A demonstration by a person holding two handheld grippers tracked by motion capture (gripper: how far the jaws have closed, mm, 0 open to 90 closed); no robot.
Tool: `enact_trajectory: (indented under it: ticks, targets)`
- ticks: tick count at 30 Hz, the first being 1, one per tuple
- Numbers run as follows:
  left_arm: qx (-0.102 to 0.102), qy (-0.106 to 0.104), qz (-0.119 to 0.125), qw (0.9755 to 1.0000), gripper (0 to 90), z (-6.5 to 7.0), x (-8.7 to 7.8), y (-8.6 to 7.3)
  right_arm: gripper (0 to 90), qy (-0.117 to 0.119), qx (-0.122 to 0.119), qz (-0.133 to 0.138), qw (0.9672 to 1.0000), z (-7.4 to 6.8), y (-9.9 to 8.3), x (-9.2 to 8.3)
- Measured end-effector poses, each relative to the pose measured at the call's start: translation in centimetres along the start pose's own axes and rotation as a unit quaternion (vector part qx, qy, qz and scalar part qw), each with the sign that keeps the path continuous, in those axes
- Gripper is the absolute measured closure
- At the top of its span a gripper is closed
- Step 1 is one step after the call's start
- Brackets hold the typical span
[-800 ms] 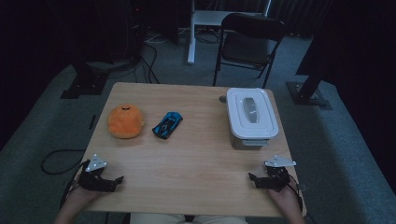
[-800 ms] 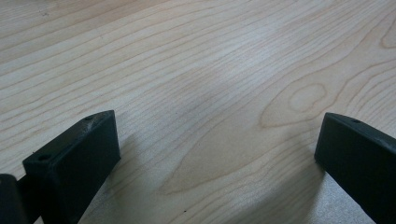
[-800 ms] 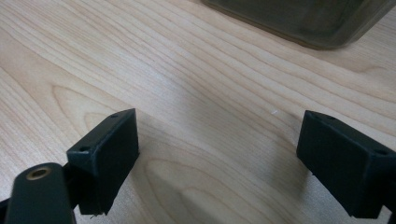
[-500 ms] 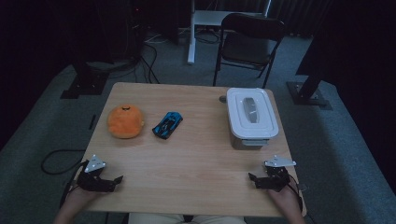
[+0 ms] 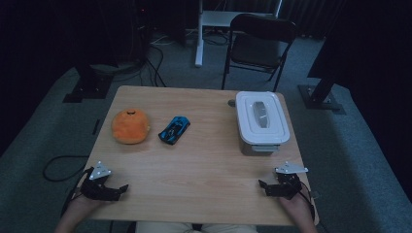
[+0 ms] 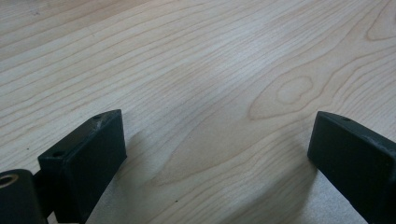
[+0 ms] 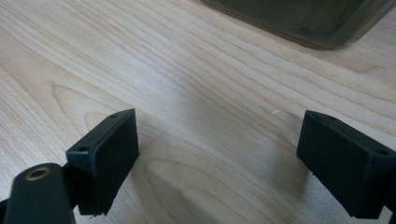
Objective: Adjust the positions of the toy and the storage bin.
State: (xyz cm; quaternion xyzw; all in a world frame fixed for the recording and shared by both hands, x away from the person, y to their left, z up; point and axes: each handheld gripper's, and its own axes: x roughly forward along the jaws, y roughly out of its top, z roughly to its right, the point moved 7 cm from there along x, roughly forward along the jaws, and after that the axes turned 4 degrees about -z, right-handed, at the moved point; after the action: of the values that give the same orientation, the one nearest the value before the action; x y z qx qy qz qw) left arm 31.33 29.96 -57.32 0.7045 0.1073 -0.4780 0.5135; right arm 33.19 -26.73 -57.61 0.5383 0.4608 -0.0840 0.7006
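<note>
Left gripper (image 5: 121, 188) lower left, right gripper (image 5: 264, 186) lower right: jaws spread, nothing between, over light wooden table (image 5: 204, 170).

Your table (image 5: 204, 165) shows pale matt wood grain, your plush ball (image 5: 129, 125) orange cloth, toy car (image 5: 174, 129) glossy blue, lidded box (image 5: 262, 119) smooth white plastic.

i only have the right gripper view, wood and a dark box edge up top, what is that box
Observer: A white lidded container, shut, ahead of the right hand-held gripper.
Operator: anything else on the table
Observer: An orange plush and a blue toy car, over on the left half.
Operator: where's the other one
Observer: The left hand-held gripper rests at the near left edge, jaws open, nothing between them.
</note>
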Motion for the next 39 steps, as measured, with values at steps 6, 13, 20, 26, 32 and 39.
enact_trajectory:
  ticks: [6,13,20,26,32,39]
  targets:
    - [-0.006,0.001,-0.005,1.0000,4.8,0.4,0.2,0.4,12.1,0.000,0.000,0.000,1.0000,0.0,0.0,0.0]
    - [-0.006,-0.006,-0.007,0.9999,4.8,0.6,0.7,1.2,12.1,0.000,0.000,0.000,1.0000,0.0,0.0,0.0]
    - [0.013,-0.014,-0.003,0.9998,4.8,1.5,1.0,3.2,12.1,-0.002,0.002,0.000,1.0000,0.0,0.0,0.0]
    - [0.016,-0.013,-0.002,0.9998,4.8,1.7,1.3,4.8,12.1,-0.002,0.002,0.000,1.0000,0.1,0.0,0.0]
    - [0.020,-0.014,-0.003,0.9997,4.8,1.9,2.0,6.3,12.1,-0.002,0.002,-0.001,1.0000,0.1,0.0,0.0]
    - [0.024,-0.015,-0.003,0.9996,4.9,2.5,2.8,8.0,12.1,-0.002,0.002,0.000,1.0000,0.1,0.0,0.0]
